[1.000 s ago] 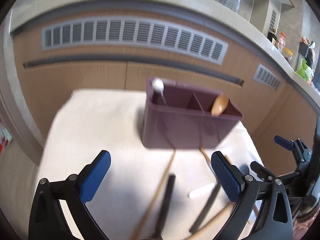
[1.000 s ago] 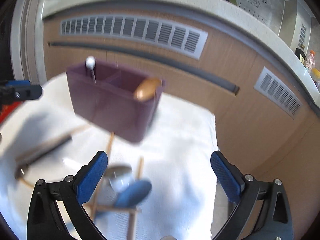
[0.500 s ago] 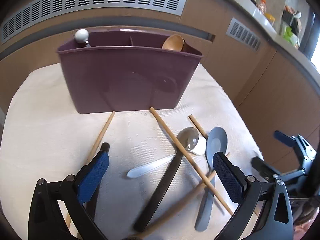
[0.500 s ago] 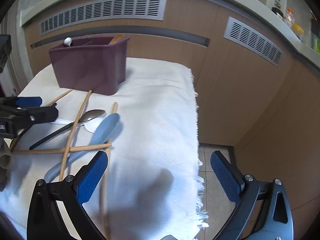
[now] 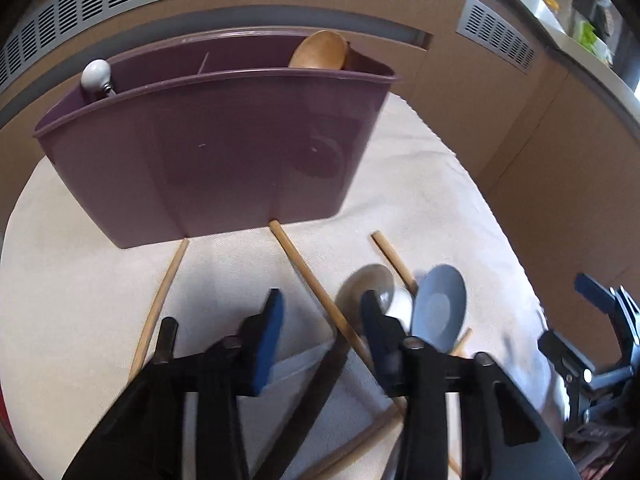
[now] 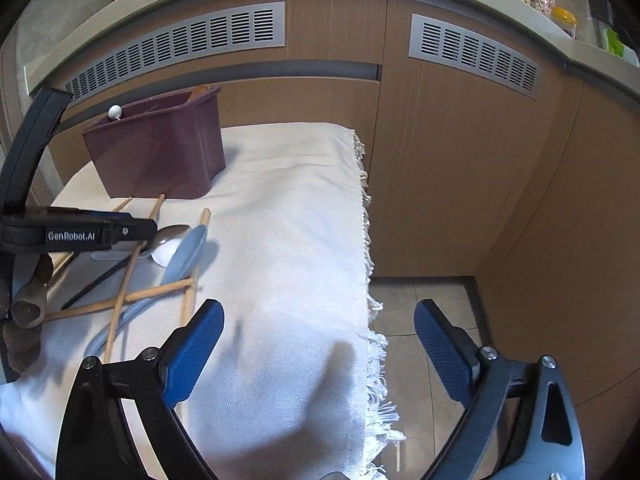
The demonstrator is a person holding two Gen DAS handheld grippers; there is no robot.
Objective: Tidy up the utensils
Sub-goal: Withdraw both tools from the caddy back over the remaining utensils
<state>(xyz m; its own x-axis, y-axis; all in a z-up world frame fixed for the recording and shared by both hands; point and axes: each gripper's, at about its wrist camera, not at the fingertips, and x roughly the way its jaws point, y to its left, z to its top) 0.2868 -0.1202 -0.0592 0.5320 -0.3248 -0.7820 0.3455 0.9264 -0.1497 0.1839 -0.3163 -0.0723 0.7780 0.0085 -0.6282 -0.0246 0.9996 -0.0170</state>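
The left gripper (image 5: 322,326) has black angular arms and blue ribbed pads, and its jaws are closing over the heap of utensils on the cloth; a wooden chopstick (image 5: 316,288) and the dark handle of a metal spoon (image 5: 370,286) run between the pads, though whether the pads already press on either cannot be told. Just right of that gripper lie the spoon's shiny oval bowl, a white spoon (image 5: 402,304) partly under it, and a smooth grey-blue plastic spoon (image 5: 440,306) with a wide shallow bowl. Another chopstick (image 5: 158,306) lies to the gripper's left, and more round, pale wooden sticks cross beneath it. Beyond the gripper stands the utensil holder (image 5: 224,164), a glossy plum-coloured plastic box with a divider, one chopstick tip touching its base; a rounded wooden spoon (image 5: 320,51) rises from its right compartment and a utensil with a white ball-shaped end (image 5: 96,76) from its left. The right gripper (image 6: 318,344), of the same build, hovers well to the right of the holder over bare cloth near the fringe, jaws wide, closing slightly, nothing between them. The table is covered by a coarse-woven white cloth (image 6: 288,216) with a frayed fringe. Behind are tan wood-grain cabinets (image 6: 440,184) with grey slotted vents (image 6: 472,54), a pale countertop, and a tiled floor.
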